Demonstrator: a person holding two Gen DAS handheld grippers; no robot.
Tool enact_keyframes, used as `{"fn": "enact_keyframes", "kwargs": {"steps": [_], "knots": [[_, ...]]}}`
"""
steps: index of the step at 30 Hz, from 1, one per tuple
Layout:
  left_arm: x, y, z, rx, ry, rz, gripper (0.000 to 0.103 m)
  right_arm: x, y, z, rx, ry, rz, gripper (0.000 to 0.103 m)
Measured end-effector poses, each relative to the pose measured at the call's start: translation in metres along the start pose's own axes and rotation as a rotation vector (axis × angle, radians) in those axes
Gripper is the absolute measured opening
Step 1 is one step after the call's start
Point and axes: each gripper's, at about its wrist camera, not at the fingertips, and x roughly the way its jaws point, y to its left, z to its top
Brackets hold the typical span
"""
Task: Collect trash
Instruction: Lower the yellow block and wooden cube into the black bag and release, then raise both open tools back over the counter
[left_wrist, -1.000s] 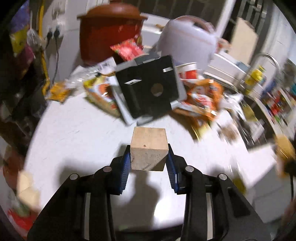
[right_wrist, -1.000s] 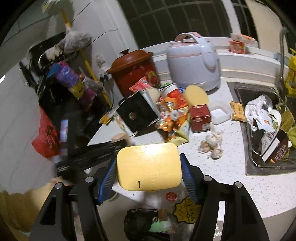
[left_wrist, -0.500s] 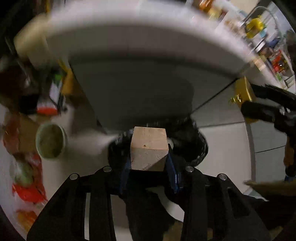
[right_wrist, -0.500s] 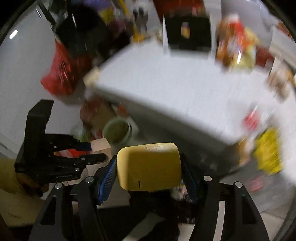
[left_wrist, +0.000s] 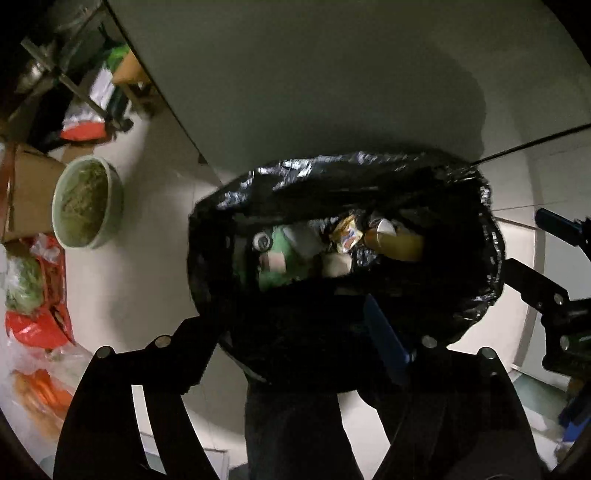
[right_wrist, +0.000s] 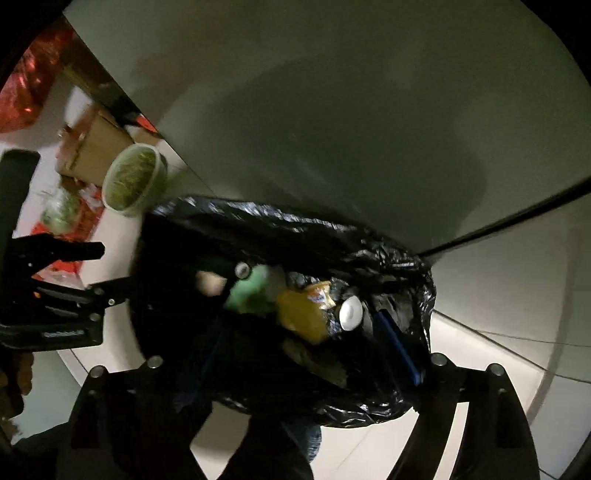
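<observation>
Both grippers point down over a round bin lined with a crinkled black plastic bag (left_wrist: 369, 177), standing on pale floor against a grey cabinet front (left_wrist: 332, 74).

Left gripper (left_wrist: 295, 332): jaws wide and opening, nothing between the pads; blue pad (left_wrist: 384, 339) over the bag's near rim.

Right gripper (right_wrist: 306, 350): jaws wide and opening, nothing gripped; a yellow rounded block (right_wrist: 303, 314) lies loose among the trash in the bag, beside a white round cap (right_wrist: 351, 314), a green wrapper (right_wrist: 247, 291) and a small printed packet (right_wrist: 321, 293).

A pale blurred lump (right_wrist: 210, 282), too blurred to tell what it is, sits in the bag left of the wrapper.

Left of the bin: a green bowl of greenish contents (left_wrist: 86, 201), a brown cardboard box (left_wrist: 29, 195) and red plastic bags (left_wrist: 40, 314).
</observation>
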Motion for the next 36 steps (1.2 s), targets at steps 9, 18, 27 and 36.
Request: {"fn": "enact_keyframes", "kwargs": {"steps": [9, 18, 27, 36], "knots": [[-0.050, 0.008, -0.002, 0.003, -0.063, -0.002, 0.075, -0.060, -0.002, 0.007, 0.014, -0.084, 0.069, 0.083], [-0.222, -0.002, -0.037, 0.102, -0.393, -0.018, 0.085, -0.295, 0.036, 0.058, -0.149, -0.574, 0.321, 0.098], [-0.285, 0.007, -0.023, 0.028, -0.588, -0.032, 0.085, -0.334, 0.009, 0.176, 0.104, -0.833, 0.105, 0.098], [-0.290, 0.045, -0.040, -0.065, -0.594, -0.020, 0.085, -0.305, -0.001, 0.236, 0.144, -0.775, -0.029, 0.098]]}}
